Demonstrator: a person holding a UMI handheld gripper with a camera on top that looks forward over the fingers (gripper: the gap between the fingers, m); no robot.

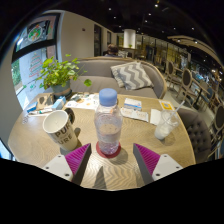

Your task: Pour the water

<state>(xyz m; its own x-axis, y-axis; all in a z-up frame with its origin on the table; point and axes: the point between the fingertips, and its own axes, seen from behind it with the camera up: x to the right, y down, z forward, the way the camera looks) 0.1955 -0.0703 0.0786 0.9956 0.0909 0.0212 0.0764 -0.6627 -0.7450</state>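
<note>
A clear plastic water bottle (108,124) with a blue cap is shown upright at lower centre of the frame, on the wooden worktop (30,140). The gripper (112,158) is seen with fingers spread wide, the bottle's base standing between them, ungrasped. A white mug (60,128) is seen to its left. The bottle is judged light, smooth and yielding; mid-body is the advised hold.
</note>
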